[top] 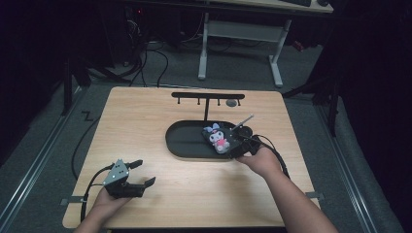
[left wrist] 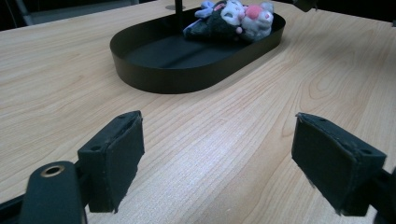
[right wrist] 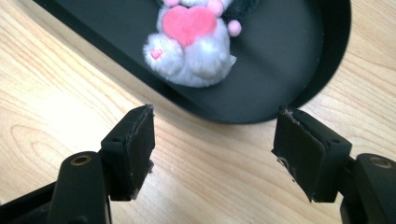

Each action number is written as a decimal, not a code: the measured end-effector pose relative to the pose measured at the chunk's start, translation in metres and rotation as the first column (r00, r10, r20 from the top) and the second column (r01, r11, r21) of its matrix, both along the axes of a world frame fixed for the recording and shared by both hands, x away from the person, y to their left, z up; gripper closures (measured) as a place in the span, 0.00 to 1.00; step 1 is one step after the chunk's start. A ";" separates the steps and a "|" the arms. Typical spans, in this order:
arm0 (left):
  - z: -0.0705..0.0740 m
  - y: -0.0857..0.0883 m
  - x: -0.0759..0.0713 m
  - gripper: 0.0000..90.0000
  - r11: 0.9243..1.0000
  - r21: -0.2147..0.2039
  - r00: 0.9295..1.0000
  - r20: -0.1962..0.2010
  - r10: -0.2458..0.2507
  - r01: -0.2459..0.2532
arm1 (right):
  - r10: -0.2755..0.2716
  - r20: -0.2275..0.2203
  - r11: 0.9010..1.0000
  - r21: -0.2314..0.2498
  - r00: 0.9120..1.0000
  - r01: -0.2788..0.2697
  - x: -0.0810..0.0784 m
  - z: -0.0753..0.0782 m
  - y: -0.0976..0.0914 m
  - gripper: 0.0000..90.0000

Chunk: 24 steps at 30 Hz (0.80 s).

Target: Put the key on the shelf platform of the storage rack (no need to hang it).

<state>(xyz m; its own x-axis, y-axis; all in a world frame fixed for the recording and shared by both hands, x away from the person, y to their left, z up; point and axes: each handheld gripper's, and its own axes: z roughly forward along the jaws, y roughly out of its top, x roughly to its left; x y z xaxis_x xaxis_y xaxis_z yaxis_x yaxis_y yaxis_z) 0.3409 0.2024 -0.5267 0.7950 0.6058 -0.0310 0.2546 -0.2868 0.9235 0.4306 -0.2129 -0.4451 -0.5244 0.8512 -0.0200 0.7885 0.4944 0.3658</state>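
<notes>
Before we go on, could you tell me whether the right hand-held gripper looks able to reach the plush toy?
Probably yes: the right hand-held gripper is open just outside the tray's low rim, facing the plush toy, with nothing between.

A small plush toy point(top: 217, 137) lies on its back inside the black oval tray point(top: 182, 145), at the tray's right end. It is grey and black, with a pink heart on its tummy and purple ears. Its feet point toward the tray's near rim.
</notes>
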 end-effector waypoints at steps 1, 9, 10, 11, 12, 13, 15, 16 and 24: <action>0.000 0.000 0.000 0.20 1.000 -0.001 1.000 0.001 0.001 -0.001 | 0.000 0.000 1.000 0.000 1.000 0.000 0.000 0.000 0.000 0.33; 0.000 0.000 0.000 0.20 1.000 -0.001 1.000 0.002 0.004 -0.004 | -0.020 0.060 0.999 0.048 0.998 0.017 -0.024 -0.002 -0.017 0.33; 0.000 0.000 0.000 0.20 1.000 -0.001 1.000 0.002 0.003 -0.003 | -0.026 0.073 0.998 0.058 0.997 0.022 -0.027 -0.005 -0.020 0.33; 0.000 0.001 0.000 0.20 1.000 -0.002 1.000 0.004 0.002 -0.002 | -0.029 0.079 0.998 0.065 0.996 0.023 -0.031 -0.007 -0.022 0.33; 0.000 0.001 0.000 0.20 1.000 -0.003 1.000 0.002 0.003 -0.003 | -0.030 0.093 0.997 0.067 0.995 0.023 -0.035 -0.010 -0.024 0.33; 0.000 0.001 0.000 0.20 1.000 -0.004 1.000 0.002 0.005 -0.005 | -0.027 0.111 0.998 0.067 0.993 0.020 -0.039 -0.013 -0.025 0.33; 0.000 0.001 0.000 0.20 1.000 -0.005 1.000 0.000 0.009 -0.009 | -0.025 0.161 0.996 0.090 0.987 0.010 -0.053 -0.023 -0.031 0.34; 0.000 0.001 0.000 0.20 1.000 -0.005 1.000 -0.001 0.009 -0.009 | -0.025 0.161 0.996 0.090 0.987 0.010 -0.053 -0.023 -0.031 0.34; 0.000 0.000 0.000 0.20 1.000 -0.002 1.000 -0.001 0.006 -0.006 | -0.075 0.339 0.979 0.205 0.938 0.005 -0.101 -0.060 -0.043 0.35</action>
<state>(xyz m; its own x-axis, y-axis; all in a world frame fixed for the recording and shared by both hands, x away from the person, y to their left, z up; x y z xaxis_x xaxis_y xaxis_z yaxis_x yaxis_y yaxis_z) 0.3413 0.2028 -0.5267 0.7915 0.6102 -0.0330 0.2573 -0.2837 0.9237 0.3297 -0.2564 -0.5048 -0.4807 0.8766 -0.0223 0.6144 0.3549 0.7047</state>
